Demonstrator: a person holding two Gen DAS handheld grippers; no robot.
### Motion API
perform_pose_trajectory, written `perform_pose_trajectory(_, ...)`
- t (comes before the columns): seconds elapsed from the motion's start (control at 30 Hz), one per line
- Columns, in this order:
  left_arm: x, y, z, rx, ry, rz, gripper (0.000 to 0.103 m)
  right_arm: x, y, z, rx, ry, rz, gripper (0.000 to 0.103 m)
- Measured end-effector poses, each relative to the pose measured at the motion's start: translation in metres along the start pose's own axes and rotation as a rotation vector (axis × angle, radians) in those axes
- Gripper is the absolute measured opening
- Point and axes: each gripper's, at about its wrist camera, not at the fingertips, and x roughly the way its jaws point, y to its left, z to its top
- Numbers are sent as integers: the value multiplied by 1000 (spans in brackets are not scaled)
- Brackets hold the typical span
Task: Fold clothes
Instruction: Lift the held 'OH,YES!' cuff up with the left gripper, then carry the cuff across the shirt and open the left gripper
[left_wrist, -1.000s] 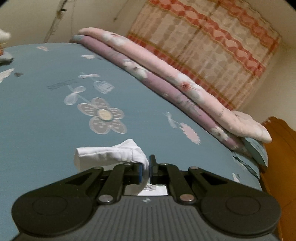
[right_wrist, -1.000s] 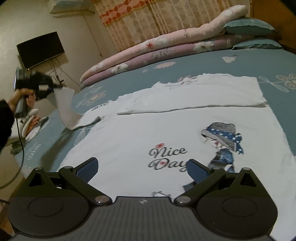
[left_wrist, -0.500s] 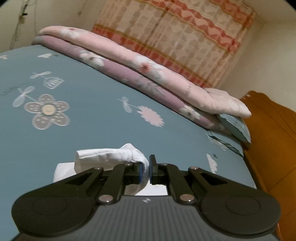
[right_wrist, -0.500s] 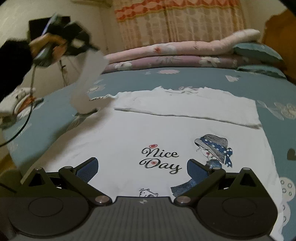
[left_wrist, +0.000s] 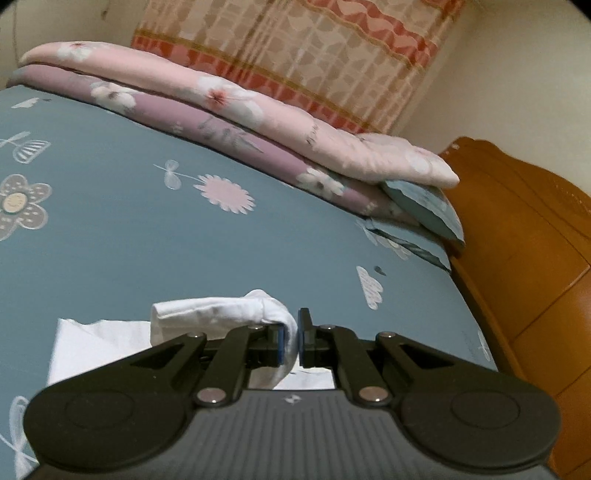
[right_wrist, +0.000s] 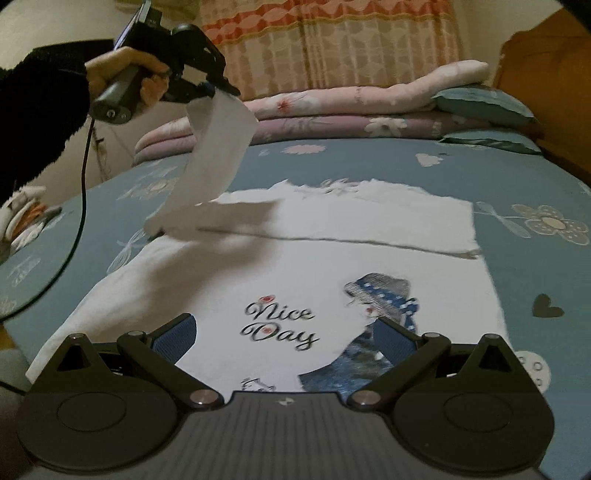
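1. Pinching the white sleeve, the left tongs hold it lifted above the bed, at the T-shirt's left edge.
2. Right tongs hover spread wide and empty over the shirt's near hem.
3. From the raised grip the sleeve slopes down toward the shirt body; the far fold's long axis runs left to right, so the left hand is nearer.

My left wrist view skims low over the bed toward the curtain; my right looks across the T-shirt; both share the far-edge quilts.
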Motion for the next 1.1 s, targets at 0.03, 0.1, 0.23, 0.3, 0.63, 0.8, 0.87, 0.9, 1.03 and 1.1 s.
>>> perform_pose_trajectory(0.03, 3, -5, -2, 5, 5, -4, 5, -2, -2, 1, 7, -6, -5, 103)
perform_pose_trajectory(0.1, 9, -15, -6, 17, 16, -11, 5, -4, -6, 2, 26, -13, -7, 103)
perform_pose_trajectory(0.23, 20, -34, -15, 38, 39, -32, 5, -9, -13, 3, 60, -27, -8, 103)
perform_pose_trajectory(0.3, 27, -45, -20, 56, 52, -38, 5, -11, -15, 3, 72, -32, -10, 103)
perform_pose_trajectory(0.63, 73, -76, -61, 137, 172, -35, 5, -15, -28, 2, 127, -28, -17, 103)
perform_pose_trajectory(0.8, 89, -87, -72, 161, 202, -34, 5, -13, -32, 1, 156, -14, -18, 103)
perform_pose_trajectory(0.87, 91, -93, -72, 171, 199, -44, 5, -12, -33, 0, 163, -8, -19, 103)
perform_pose_trajectory(0.9, 92, -97, -72, 178, 199, -48, 5, -12, -33, 0, 166, -4, -20, 103)
perform_pose_trajectory(1.03, 99, -107, -80, 228, 217, -53, 5, -10, -34, -1, 171, 7, -23, 103)
perform_pose_trajectory(1.1, 102, -111, -87, 269, 225, -44, 5, -9, -35, -1, 173, 13, -26, 103)
